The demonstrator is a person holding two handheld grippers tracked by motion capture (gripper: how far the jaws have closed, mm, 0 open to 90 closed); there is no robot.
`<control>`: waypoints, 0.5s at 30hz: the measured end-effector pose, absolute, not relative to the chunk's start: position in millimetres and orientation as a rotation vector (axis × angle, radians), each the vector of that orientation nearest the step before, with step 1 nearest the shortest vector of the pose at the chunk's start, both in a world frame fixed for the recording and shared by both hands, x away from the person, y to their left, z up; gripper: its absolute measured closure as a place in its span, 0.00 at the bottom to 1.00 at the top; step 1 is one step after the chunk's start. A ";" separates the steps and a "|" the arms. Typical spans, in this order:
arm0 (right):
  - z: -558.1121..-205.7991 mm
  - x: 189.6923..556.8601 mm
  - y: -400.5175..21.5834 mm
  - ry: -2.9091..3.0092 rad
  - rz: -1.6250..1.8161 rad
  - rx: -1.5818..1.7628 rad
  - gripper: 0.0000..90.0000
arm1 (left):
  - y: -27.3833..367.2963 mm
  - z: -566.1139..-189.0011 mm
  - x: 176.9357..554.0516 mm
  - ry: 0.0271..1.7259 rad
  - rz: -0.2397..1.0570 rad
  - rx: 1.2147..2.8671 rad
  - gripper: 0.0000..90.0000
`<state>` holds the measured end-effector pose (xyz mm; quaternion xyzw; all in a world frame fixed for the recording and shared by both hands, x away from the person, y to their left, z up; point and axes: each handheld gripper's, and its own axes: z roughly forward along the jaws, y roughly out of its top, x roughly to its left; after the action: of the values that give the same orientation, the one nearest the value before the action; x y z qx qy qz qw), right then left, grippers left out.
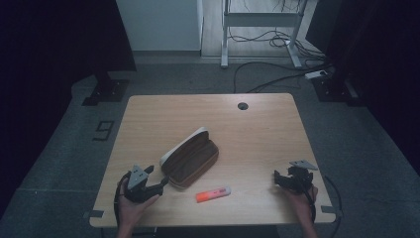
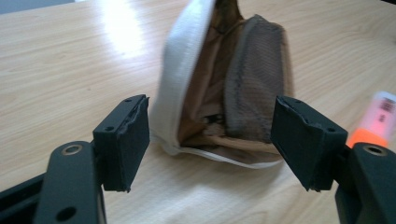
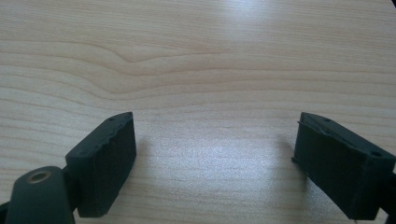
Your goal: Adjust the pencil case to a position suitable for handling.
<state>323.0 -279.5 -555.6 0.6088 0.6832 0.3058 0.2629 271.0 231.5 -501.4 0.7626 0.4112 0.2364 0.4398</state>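
the left gripper (image 1: pixel 163 185), lower left of the high view, has its jaws spread wide and empty just short of the near end of the brown fabric pencil case with a white rim (image 1: pixel 190 157), which lies open at the centre of the light wooden table (image 1: pixel 257 134). the right gripper (image 1: pixel 275 177), lower right, is also spread wide over bare wood. an orange highlighter with a pale cap (image 1: pixel 213 194) lies in the lower centre, just below the case; its label print is too blurred to read.

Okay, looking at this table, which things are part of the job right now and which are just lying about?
In the job:
- brown pouch, lying open, just ahead of the left tongs
- left tongs, open, nothing gripped

Lying about:
- orange highlighter, near the pouch
- right tongs, open over bare table
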 end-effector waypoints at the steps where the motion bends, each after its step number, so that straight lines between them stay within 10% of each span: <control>1: -555.6 323.0 -279.5 1.848 0.827 1.647 0.14 | 230.0 -501.9 270.4 1.018 0.584 1.897 0.32; 15: -555.6 323.0 -279.5 1.848 0.827 1.647 0.14 | 204.9 -503.8 266.2 0.964 0.540 1.920 0.34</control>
<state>323.0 -279.5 -555.6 0.6089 0.6832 0.3057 0.2629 266.2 204.9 -503.8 0.7755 0.3894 0.2182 0.4465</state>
